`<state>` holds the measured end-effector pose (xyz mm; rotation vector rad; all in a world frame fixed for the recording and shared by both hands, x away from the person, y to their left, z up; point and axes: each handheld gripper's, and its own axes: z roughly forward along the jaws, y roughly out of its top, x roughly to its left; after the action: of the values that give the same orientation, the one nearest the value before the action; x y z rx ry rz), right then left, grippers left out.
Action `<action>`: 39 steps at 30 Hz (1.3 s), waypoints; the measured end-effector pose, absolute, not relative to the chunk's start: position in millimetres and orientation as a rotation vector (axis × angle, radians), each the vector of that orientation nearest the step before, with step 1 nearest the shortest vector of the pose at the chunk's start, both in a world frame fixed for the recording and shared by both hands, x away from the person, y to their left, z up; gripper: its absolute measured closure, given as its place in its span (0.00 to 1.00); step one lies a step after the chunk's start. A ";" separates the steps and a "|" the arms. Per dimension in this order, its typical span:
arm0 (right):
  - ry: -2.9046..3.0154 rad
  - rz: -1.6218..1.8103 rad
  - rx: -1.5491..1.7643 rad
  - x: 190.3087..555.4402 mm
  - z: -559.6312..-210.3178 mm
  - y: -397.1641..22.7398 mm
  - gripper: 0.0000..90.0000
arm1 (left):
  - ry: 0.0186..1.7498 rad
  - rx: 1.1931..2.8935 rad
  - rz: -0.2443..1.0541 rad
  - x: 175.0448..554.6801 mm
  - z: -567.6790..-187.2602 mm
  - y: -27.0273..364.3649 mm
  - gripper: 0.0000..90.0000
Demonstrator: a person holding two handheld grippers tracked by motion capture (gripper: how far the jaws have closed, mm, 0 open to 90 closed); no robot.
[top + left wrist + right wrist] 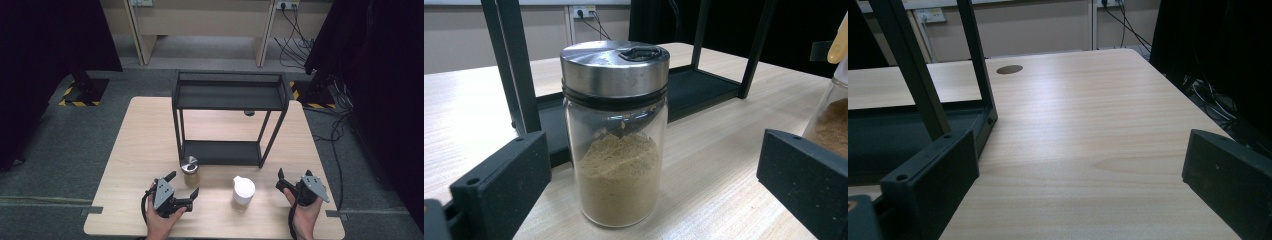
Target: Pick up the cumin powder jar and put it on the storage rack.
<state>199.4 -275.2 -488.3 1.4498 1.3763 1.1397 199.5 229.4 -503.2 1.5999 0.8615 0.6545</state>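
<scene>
The jar (190, 170) stood on the table (140, 150) before the rack (227, 97), just ahead of the left gripper (183, 190), between its wide-open, empty jaws, untouched.

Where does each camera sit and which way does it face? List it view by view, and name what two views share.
High view: above the person's side, looking forward and down on the table; hands, left claw, right claw.
Left gripper view: on the left claw, facing the spice jar between open jaws.
Right gripper view: on the right claw, facing bare tabletop; open jaws.
Shared: the black rack appears in all views; the spice jar in high and left gripper views.
</scene>
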 end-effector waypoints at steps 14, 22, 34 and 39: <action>1.389 1.120 1.435 200.0 -487.7 -272.6 0.02 | 0.856 1.624 0.677 202.5 -500.8 221.9 0.00; 1.388 1.120 1.437 200.0 -487.6 -272.5 0.02 | 0.879 1.651 0.698 212.4 -496.2 206.6 0.01; 1.394 1.121 1.431 200.0 -487.6 -273.2 0.03 | 0.975 1.657 0.690 233.4 -488.9 194.3 0.17; 1.397 1.121 1.428 200.1 -487.7 -273.4 0.03 | 1.009 1.650 0.690 236.2 -487.3 191.5 0.24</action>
<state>200.1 -273.4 -487.7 1.4285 1.3969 1.1209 236.2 191.5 -487.3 1.6501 1.0093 0.6905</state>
